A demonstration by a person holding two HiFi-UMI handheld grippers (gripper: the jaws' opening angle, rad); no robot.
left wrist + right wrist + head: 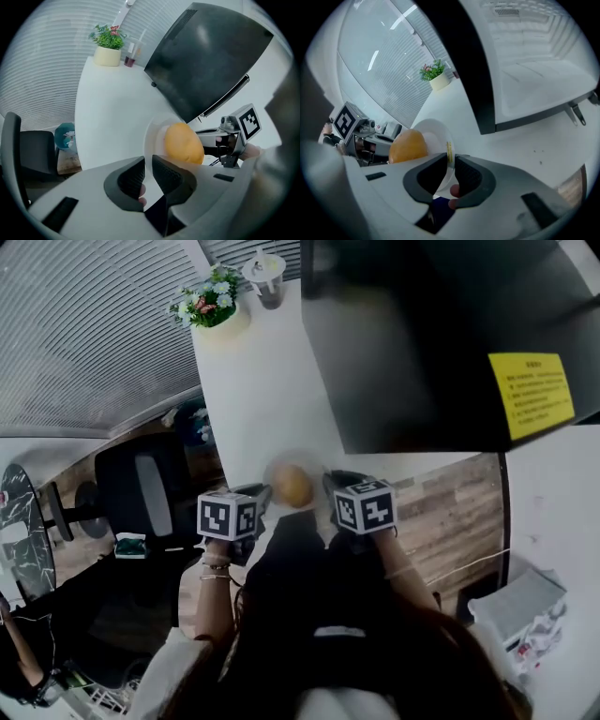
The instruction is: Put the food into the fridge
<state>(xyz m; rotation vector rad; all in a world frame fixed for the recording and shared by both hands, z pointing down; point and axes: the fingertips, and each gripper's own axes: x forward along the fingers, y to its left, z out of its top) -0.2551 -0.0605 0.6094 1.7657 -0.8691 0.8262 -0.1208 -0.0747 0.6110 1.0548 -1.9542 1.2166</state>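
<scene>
A white plate (302, 463) carries a round orange-yellow piece of food (292, 485) near the front edge of the white table (253, 399). My left gripper (263, 495) pinches the plate's left rim and my right gripper (330, 486) its right rim. In the left gripper view the jaws (148, 164) close on the plate (152, 136), with the food (183, 143) just beyond. In the right gripper view the jaws (451, 166) clamp the plate (433, 131) beside the food (408, 146). The black fridge (422, 334) stands ahead on the right, and its white inside (534, 70) shows past the open door (473, 70).
A potted plant (214, 304) and a cup with a drink (265, 277) stand at the table's far end. A black chair (141, 488) is on the floor to the left. The fridge bears a yellow label (532, 395).
</scene>
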